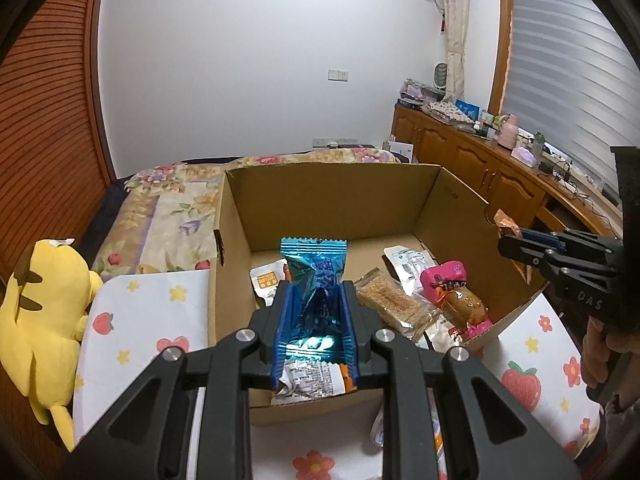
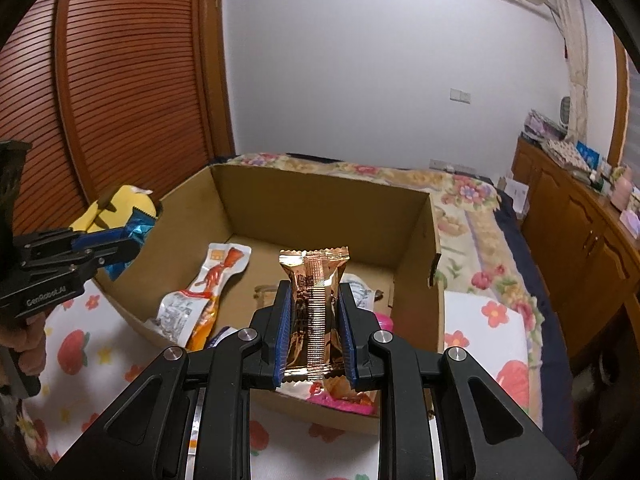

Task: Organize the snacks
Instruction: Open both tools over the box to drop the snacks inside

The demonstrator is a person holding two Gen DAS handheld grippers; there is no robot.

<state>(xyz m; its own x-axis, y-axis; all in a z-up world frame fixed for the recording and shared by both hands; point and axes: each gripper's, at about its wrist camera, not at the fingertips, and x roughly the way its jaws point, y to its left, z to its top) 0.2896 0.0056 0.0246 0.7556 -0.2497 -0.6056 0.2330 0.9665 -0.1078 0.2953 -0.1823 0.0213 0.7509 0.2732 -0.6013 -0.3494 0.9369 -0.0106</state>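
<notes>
Landmark: open cardboard box (image 1: pixel 328 196) on a strawberry-print cloth (image 1: pixel 160 312). Left gripper (image 1: pixel 315 300) is clamped on a blue packet (image 1: pixel 314 276), held upright above the box's near wall. Right gripper (image 2: pixel 313 304) is clamped on a gold packet (image 2: pixel 314 292), likewise upright above the box's near edge. Inside the box, on its floor: a sesame bar (image 1: pixel 390 304), a pink packet (image 1: pixel 452 292), a white pouch (image 1: pixel 408 266) and an orange-and-white packet (image 2: pixel 216 276). A yellow plush (image 1: pixel 48 312) lies left of the box.

Shiny blue packet (image 1: pixel 314 280), coppery gold packet (image 2: pixel 314 304), seemingly strawberry-print white sheet (image 1: pixel 148 320)
</notes>
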